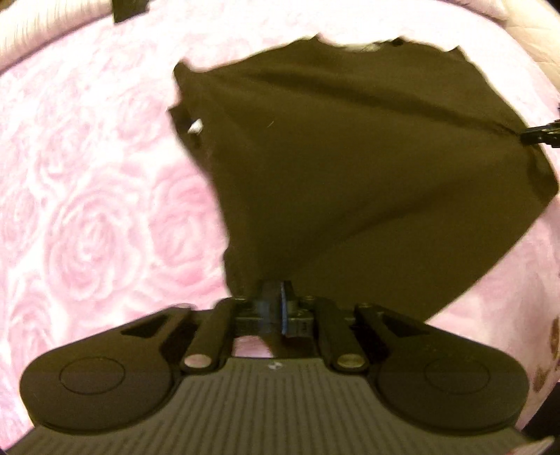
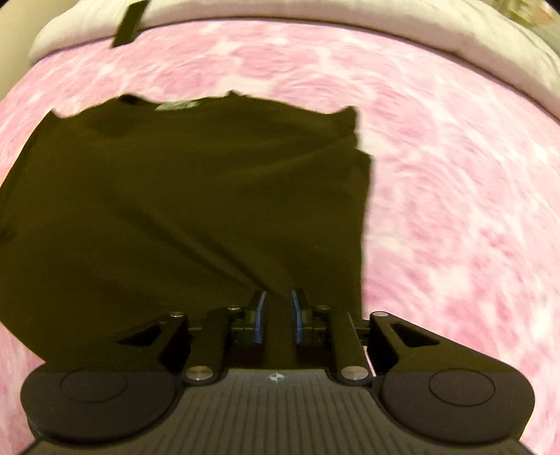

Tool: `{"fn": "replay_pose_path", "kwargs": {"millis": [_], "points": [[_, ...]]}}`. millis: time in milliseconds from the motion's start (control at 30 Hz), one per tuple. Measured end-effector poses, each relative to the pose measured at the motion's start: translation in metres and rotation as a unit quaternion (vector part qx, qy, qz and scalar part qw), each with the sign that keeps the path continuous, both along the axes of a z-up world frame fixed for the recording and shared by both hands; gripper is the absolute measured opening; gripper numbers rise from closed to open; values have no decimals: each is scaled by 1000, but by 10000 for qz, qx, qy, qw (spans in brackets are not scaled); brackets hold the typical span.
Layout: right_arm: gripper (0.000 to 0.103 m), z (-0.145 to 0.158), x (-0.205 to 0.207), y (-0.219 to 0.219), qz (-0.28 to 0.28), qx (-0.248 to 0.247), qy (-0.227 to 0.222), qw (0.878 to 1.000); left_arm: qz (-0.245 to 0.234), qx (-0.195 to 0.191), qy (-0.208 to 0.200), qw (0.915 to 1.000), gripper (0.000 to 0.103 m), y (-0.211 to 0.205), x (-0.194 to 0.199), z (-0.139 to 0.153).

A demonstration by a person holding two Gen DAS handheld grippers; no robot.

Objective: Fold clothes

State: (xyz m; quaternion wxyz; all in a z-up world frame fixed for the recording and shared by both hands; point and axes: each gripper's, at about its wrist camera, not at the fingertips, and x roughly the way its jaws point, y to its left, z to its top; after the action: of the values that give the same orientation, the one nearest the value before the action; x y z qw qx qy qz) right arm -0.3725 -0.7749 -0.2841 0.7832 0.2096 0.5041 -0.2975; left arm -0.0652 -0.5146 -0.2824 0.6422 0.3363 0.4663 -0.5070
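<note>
A black shirt (image 1: 350,157) lies partly lifted over a pink rose-patterned blanket (image 1: 87,210). My left gripper (image 1: 281,297) is shut on the shirt's near corner and the cloth stretches up from it. My right gripper shows at the right edge of the left wrist view (image 1: 540,134), holding the shirt's other corner. In the right wrist view the shirt (image 2: 175,210) fills the left and middle, its neck label at the far edge. My right gripper (image 2: 278,304) holds a strip of the shirt's hem between its blue pads, the jaws a narrow gap apart.
The pink blanket (image 2: 455,192) covers the bed all around the shirt. A white pillow or bedding edge (image 2: 315,14) runs along the far side. A dark strap-like object (image 2: 129,22) lies at the far left of the bed.
</note>
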Motion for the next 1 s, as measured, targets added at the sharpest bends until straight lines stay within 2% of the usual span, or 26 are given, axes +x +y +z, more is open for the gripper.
{"fn": "replay_pose_path", "kwargs": {"millis": [100, 167, 233, 333, 400, 467, 500, 633, 700, 733, 800, 900, 1000], "points": [[27, 13, -12, 18, 108, 125, -180, 9997, -541, -73, 26, 9985, 21, -3, -27, 2], [34, 9, -12, 33, 254, 258, -135, 9993, -879, 163, -104, 9959, 22, -1, -40, -9], [38, -1, -17, 42, 273, 400, 14, 9988, -963, 243, -140, 9950, 23, 10, -41, -21], [38, -11, -35, 46, 16, 507, 250, 9984, -1032, 301, -294, 9938, 25, 19, -41, -13], [38, -5, -46, 50, -33, 409, 300, 9987, -1423, 271, -617, 9875, 24, 26, -51, -2], [40, 4, -50, 57, 136, 261, 344, 9990, -1725, 224, -871, 9809, 30, 34, -59, 7], [40, 9, -52, 61, 188, 237, 327, 9990, -1749, 195, -905, 9802, 30, 38, -59, 11], [42, 23, -49, 80, 238, 280, 155, 9992, -1227, 191, -777, 9892, 31, 51, -40, 19], [43, 27, -41, 92, 347, 304, 80, 9989, -1211, 206, -888, 9884, 33, 55, -35, 24], [47, 29, -34, 101, 461, 302, 44, 9985, -1239, 206, -949, 9875, 37, 56, -34, 28], [51, 34, -21, 118, 670, 305, -84, 9972, -1387, 160, -1143, 9836, 44, 64, -32, 31], [59, 37, -3, 140, 981, 344, -308, 9941, -1643, 124, -1479, 9752, 46, 54, -17, 34], [60, 35, 14, 159, 1187, 480, -463, 9907, -2144, 106, -1927, 9575, 48, 41, -1, 39]]}}
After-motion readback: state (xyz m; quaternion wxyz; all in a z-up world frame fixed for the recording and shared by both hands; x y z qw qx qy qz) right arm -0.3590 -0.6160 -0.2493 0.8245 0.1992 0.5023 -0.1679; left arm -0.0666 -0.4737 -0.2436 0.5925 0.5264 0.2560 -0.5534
